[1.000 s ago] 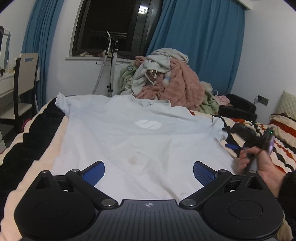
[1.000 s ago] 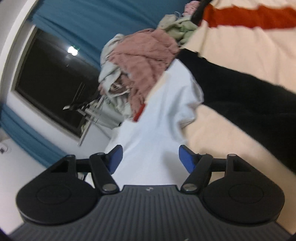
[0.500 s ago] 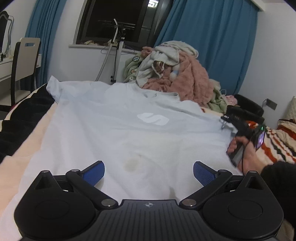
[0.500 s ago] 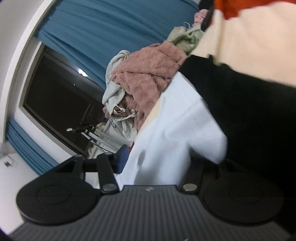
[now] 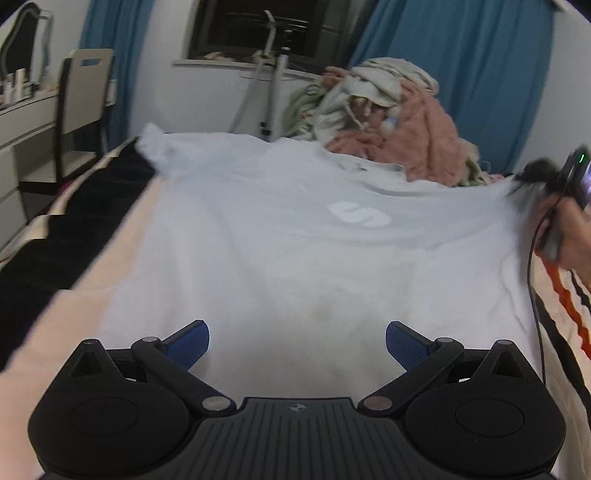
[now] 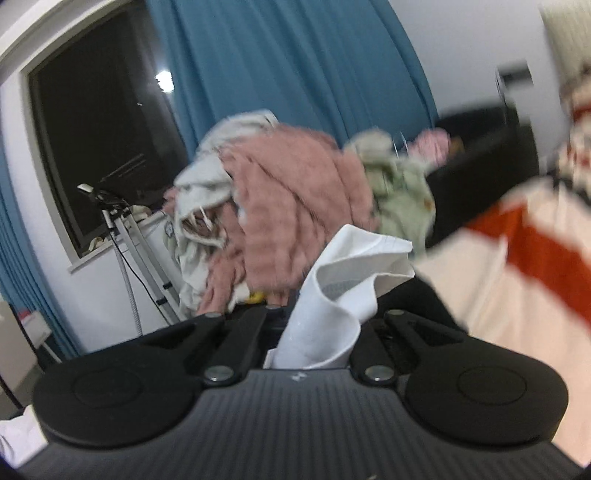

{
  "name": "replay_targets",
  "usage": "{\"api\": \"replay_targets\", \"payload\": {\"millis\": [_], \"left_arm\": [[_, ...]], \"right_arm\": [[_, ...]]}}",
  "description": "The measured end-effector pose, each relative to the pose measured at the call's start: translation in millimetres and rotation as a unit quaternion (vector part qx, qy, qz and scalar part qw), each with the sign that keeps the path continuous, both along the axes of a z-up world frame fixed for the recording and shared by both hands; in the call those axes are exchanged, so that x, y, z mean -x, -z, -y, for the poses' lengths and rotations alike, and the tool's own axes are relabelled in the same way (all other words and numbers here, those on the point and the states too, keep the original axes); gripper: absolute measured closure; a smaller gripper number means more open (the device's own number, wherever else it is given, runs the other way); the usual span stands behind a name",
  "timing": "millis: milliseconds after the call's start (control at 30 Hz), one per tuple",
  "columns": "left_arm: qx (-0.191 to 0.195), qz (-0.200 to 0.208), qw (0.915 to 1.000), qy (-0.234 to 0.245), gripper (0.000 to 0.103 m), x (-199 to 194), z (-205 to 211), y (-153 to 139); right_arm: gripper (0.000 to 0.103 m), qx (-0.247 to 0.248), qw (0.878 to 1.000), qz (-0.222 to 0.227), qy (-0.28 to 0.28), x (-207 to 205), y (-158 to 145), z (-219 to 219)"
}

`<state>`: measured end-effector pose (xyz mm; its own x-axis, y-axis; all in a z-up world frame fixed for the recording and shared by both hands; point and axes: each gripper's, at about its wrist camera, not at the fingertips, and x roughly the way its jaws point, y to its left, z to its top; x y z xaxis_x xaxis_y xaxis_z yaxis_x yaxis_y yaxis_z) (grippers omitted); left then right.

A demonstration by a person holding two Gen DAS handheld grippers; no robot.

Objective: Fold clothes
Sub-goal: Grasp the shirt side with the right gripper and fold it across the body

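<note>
Right gripper (image 6: 317,325) clamped on soft, crumpled white T-shirt (image 6: 332,295) sleeve

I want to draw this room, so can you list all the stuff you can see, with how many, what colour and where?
T-shirt: one, pale blue-white with a white logo, spread flat on the bed, one sleeve lifted.
Clothes pile: one heap, pink, cream and green, beyond the shirt.
Bedcover: one, cream with black and orange stripes, under the shirt.
Curtains: blue, either side of the window.
Window: one, dark, on the back wall.
Tripod: one, white, below the window.
Chair: one, pale, far left by a desk.
Left gripper: open, over the shirt's hem.
Right gripper: shut on the sleeve.
</note>
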<state>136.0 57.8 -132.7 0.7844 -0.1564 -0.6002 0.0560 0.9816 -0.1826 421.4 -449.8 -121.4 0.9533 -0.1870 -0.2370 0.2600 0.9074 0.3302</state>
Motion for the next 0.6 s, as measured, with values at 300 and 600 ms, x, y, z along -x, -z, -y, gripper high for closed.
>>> {"api": "replay_targets", "payload": {"millis": [300,600], "left_arm": [[0.016,0.027,0.9987,-0.040,0.000,15,-57,-16],[0.037,0.001,0.9961,-0.081,0.000,-16,-91,5]], "right_arm": [[0.097,0.246,0.969,0.002,0.011,-8,-69,-199],[0.096,0.354,0.924,-0.103,-0.102,-66,52,-374]]}}
